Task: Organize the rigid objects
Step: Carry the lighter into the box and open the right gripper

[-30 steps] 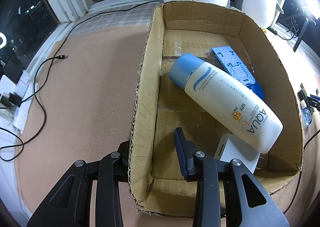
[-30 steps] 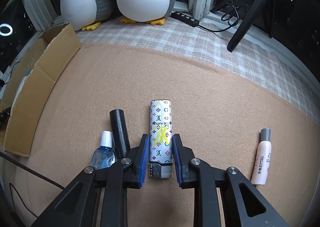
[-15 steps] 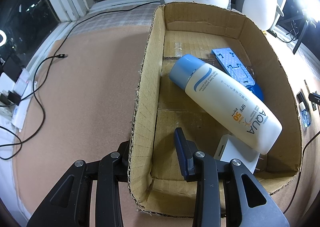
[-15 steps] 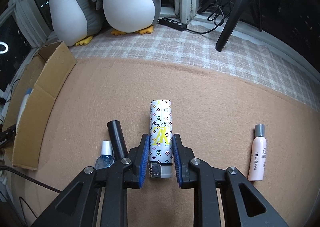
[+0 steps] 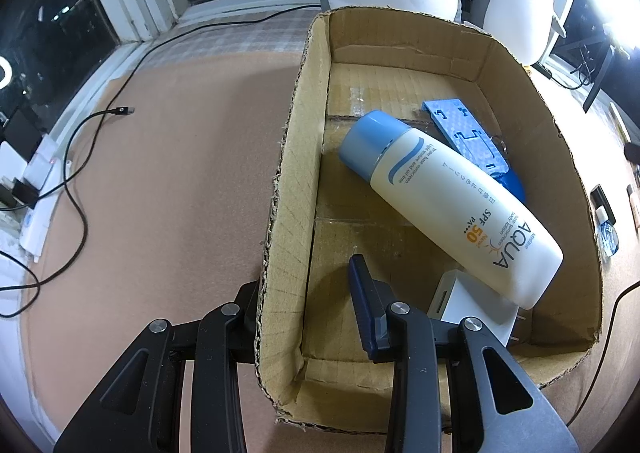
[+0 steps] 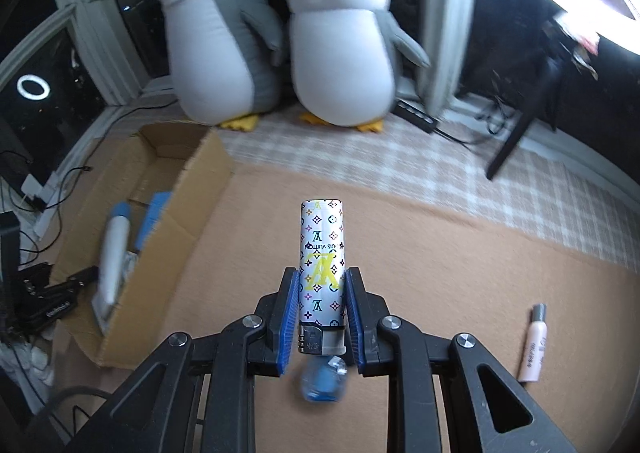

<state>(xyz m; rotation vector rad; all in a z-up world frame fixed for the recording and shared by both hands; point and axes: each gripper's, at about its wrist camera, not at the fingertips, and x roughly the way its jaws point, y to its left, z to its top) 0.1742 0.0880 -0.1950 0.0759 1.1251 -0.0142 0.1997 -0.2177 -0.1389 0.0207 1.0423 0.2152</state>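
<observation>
Right wrist: tan mat [image 6: 460,265], perhaps felt

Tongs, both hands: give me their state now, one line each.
Left tongs: closed on the left wall of the cardboard box, one finger inside, one outside.
Right tongs: closed on the patterned lighter, held clear of the table.

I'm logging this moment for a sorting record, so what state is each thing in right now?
Lighter: clamped in the right gripper, off the mat.
Cardboard box: open-topped, side wall clamped by the left gripper.
Sunscreen bottle: capped, lying in the box.
Blue stand: flat in the box.
Pink tube: capped, lying on the mat.
</observation>
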